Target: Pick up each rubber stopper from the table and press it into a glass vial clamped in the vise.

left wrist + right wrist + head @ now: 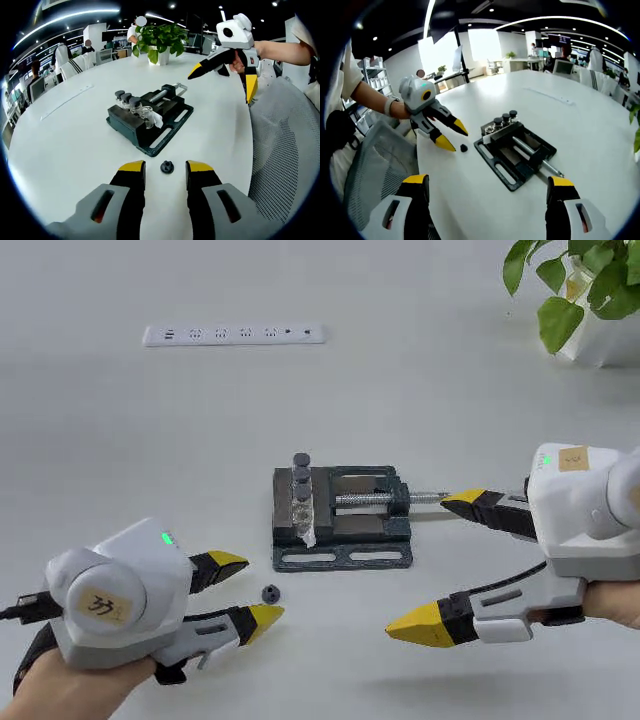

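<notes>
1 stopper (270, 593) lies before the spread left claw (265, 586); right claw (415, 566) gapes; vials (301, 490) upright

In the head view the plant (585, 290) is cut off by the top and right edges, the right gripper (418, 566) runs off the right edge, and the vial (303, 523) nearest in the vise (345, 558) is too blurred to tell what the whitish patch on it is.

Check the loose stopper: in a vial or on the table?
On the table: the stopper lies between the open jaws of the left hand-held gripper.
</notes>
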A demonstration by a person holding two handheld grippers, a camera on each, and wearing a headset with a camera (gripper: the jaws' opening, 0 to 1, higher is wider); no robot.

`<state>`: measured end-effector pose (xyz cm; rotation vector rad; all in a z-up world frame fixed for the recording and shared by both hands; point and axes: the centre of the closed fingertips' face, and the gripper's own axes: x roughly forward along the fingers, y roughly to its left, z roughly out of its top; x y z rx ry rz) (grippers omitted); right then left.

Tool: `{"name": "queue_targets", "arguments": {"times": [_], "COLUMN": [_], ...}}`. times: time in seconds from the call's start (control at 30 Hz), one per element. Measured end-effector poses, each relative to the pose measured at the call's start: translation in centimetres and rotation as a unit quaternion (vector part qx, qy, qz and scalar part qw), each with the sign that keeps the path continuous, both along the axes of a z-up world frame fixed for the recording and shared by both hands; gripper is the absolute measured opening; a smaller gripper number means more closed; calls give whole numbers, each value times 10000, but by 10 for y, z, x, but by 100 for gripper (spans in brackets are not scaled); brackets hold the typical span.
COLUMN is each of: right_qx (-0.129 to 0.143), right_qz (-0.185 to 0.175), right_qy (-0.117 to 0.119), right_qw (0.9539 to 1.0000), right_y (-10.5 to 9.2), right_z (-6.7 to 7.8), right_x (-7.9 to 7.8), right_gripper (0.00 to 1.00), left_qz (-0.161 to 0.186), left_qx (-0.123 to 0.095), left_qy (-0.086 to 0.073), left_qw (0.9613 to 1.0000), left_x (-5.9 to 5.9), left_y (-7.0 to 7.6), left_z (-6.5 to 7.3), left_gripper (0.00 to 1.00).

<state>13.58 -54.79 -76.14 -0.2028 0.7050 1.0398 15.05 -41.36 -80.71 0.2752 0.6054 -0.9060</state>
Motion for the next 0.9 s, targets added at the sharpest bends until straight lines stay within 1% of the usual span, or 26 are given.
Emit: {"name": "queue_targets", "arguments": {"times": [0.07, 0.17, 0.23, 0.3, 0.47, 0.57, 0.67, 0.73, 0.77, 0.8, 0.83, 0.87, 0.9], "right_qx": [13, 25, 65, 78, 94, 100, 109, 116, 119, 123, 129, 139, 147], "right_qz": [-39, -101, -167, -191, -263, -290, -295, -295, -290, -288, -290, -290, -290], "right_qy": [10, 31, 33, 48, 67, 85, 108, 108, 111, 110, 102, 100, 107], "right_qw": [10000, 9999, 9998, 9998, 9996, 9995, 9994, 9994, 9994, 9994, 9994, 9994, 9994], "right_y": [-3, -8, -11, -13, -16, -19, -20, -20, -19, -19, -19, -19, -18], "right_z": [-1, -2, -2, -2, -3, -5, -6, -6, -6, -5, -5, -5, -5], "right_x": [-2, -4, -5, -6, -9, -10, -10, -11, -11, -11, -10, -10, -10], "right_gripper": [96, 96, 95, 95, 94, 94, 93, 93, 92, 92, 92, 92, 92], "left_qz": [-43, -129, -129, -117, -153, -204, -218, -237, -252, -263, -287, -301, -307], "left_qx": [8, 66, 123, 107, 301, 339, 357, 449, 498, 545, 527, 525, 564], "left_qy": [2, 12, -1, 16, 134, 144, 154, 189, 229, 233, 226, 252, 254], "left_qw": [10000, 9999, 9998, 9999, 9993, 9991, 9990, 9985, 9982, 9979, 9979, 9978, 9976], "left_x": [-2, -2, -1, -1, -2, -4, -3, -2, -2, -2, -2, -2, -1], "left_y": [-6, -9, -8, -8, -5, -6, -9, -8, -8, -7, -7, -8, -7], "left_z": [0, -2, -3, -2, -10, -8, -7, -11, -13, -13, -13, -13, -13], "left_gripper": [26, 20, 16, 12, 11, 11, 9, 6, 6, 7, 6, 5, 5]}}
